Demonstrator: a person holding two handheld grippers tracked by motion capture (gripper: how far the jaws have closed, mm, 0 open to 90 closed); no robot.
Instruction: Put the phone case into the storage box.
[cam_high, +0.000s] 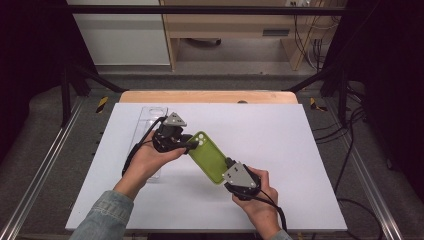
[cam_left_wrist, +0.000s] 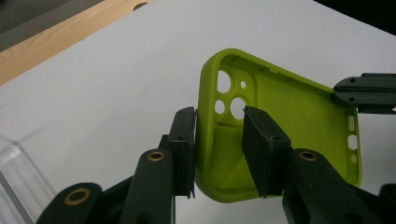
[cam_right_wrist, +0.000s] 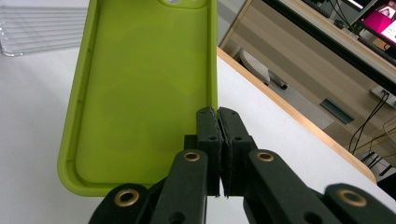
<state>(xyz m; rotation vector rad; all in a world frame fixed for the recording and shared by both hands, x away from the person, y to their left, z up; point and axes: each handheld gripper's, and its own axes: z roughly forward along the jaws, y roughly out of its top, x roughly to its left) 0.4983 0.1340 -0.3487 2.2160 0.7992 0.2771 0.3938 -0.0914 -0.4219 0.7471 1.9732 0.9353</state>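
Green phone case (cam_high: 209, 157) hangs above our white table (cam_high: 300, 150); our right claw (cam_right_wrist: 218, 116) pinches its five-o'clock edge, our left claw (cam_left_wrist: 219, 140), partly closed, straddles its eleven-o'clock rim.

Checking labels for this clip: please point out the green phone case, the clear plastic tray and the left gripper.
green phone case (cam_high: 210, 156), high view, on its inner back panel.
clear plastic tray (cam_high: 148, 116), high view, on its far end.
left gripper (cam_left_wrist: 218, 140), left gripper view, midway between its fingers, which straddle the case's side wall.

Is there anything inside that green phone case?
No phone: the green phone case shows a bare inner face and open camera holes. One pad of the left gripper reaches inside. The table beneath it is covered.
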